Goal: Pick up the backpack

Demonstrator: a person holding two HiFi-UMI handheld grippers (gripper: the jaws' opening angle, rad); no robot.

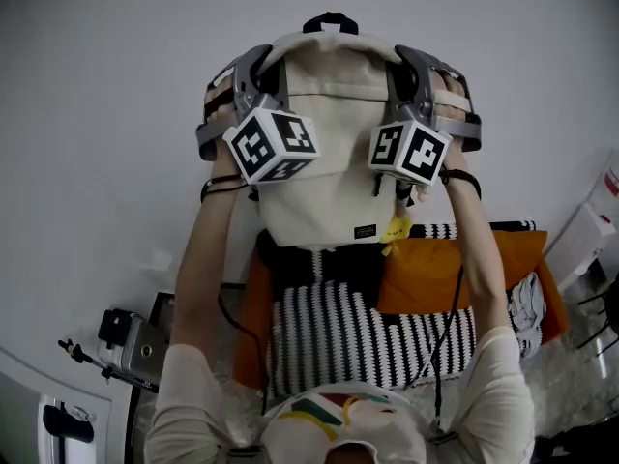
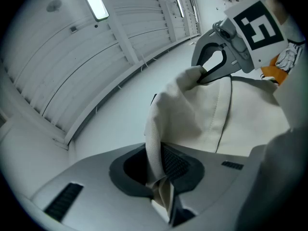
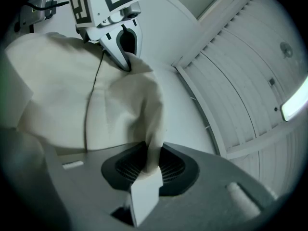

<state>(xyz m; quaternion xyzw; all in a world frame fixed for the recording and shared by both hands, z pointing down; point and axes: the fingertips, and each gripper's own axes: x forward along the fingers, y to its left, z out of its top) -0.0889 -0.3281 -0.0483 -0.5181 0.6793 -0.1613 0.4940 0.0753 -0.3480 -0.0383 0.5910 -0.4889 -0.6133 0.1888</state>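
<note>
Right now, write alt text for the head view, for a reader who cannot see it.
A person holds a cream backpack up, the left gripper and right gripper each pinching its fabric near a top corner. Below lie an orange cushion and a black-and-white striped cloth.

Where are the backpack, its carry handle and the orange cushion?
backpack (image 1: 334,153): head view, middle of the cream front panel.
carry handle (image 1: 331,16): head view, top of the black loop.
orange cushion (image 1: 426,274): head view, bare orange face below the backpack.

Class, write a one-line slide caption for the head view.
Left hand-held gripper and right hand-held gripper pinch the cream backpack aloft.
</note>
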